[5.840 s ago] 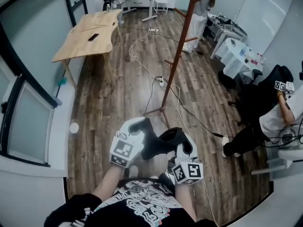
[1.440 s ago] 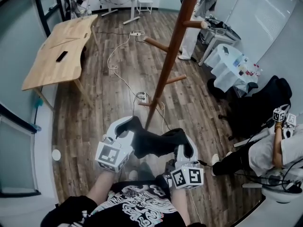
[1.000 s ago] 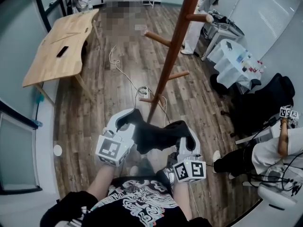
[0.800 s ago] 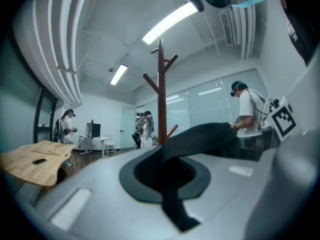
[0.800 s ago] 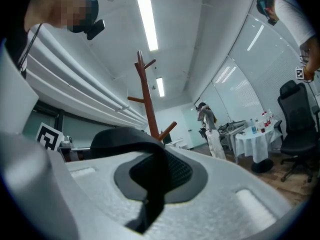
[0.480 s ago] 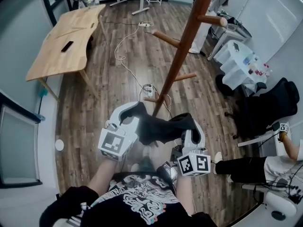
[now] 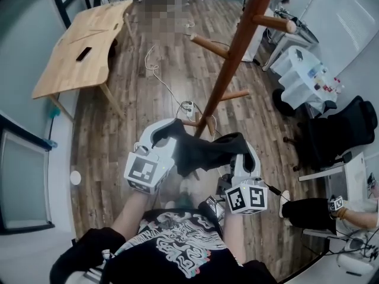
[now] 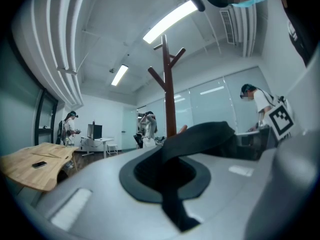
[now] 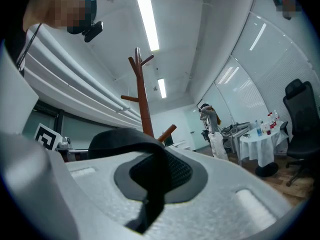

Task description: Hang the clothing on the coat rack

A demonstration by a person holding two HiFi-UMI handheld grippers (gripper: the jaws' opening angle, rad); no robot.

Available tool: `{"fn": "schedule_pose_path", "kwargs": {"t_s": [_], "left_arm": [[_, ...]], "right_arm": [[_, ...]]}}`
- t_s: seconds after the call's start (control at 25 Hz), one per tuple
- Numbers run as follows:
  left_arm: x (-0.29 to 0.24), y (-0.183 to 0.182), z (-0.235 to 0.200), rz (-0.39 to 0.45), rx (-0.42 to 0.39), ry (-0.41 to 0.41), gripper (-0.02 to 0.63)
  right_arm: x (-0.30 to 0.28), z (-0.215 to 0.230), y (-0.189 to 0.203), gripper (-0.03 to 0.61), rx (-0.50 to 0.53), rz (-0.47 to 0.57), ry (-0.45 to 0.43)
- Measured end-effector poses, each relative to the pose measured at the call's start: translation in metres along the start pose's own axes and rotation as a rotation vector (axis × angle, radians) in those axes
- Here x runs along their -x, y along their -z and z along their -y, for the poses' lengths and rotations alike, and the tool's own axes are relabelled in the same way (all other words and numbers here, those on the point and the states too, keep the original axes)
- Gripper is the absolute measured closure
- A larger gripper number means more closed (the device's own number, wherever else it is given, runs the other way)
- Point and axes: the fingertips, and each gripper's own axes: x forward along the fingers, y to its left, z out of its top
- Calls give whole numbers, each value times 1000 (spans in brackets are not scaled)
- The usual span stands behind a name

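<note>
Clothing [image 7: 204, 152], dark, is slung in the air between your two grippers, above the floor [image 7: 136, 117] and just ahead of your chest; one end is pinched in your left gripper [image 7: 161, 130], jaws closed tight on the cloth, a strip of it trailing out of the pinch toward the camera; the other end is pinched the same way in your right gripper [image 7: 241, 142], jaws squeezed on the fabric. Coat rack [image 7: 235, 52], reddish-brown wood, stands just beyond the clothing; in the head view its pole rises from between the grippers and slants to the upper right, pegs sticking out on both sides; none of the cloth hangs on a peg yet; whether it brushes the pole low down, you cannot tell. Both grippers point about level at the rack; each gripper view shows the pole straight ahead past the cloth. Wooden table [image 7: 53, 78] off to your left, a phone [image 7: 83, 54] near the middle of its top; a white cable [image 7: 163, 78] trails across the floor toward the rack's foot; a black office chair [image 7: 340, 129] stands well off to your right.
</note>
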Motion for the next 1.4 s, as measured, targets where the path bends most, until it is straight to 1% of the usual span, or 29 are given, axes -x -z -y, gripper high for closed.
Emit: {"fn": "schedule_pose_path", "kwargs": {"t_s": [0.44,0.6,0.8,1.0,1.4], "left_arm": [[-22,5,-16,-3,8,-13,620],[-34,8,-17,-11,25,-9,620],[-45,7,-18,-5,26,-8,620],[-56,12,-30,-11,31,-13,620],[-78,21,-40,-24,43,-13,620]], "right_arm": [[-26,9,4,566,3,-9,-11],[-35,19,5,566,1,-14,-4],[-42,27,5,567,0,-8,-4],[-56,28,6,566,6,18,-10],[-79,42,18,566,11,-17,-1]]}}
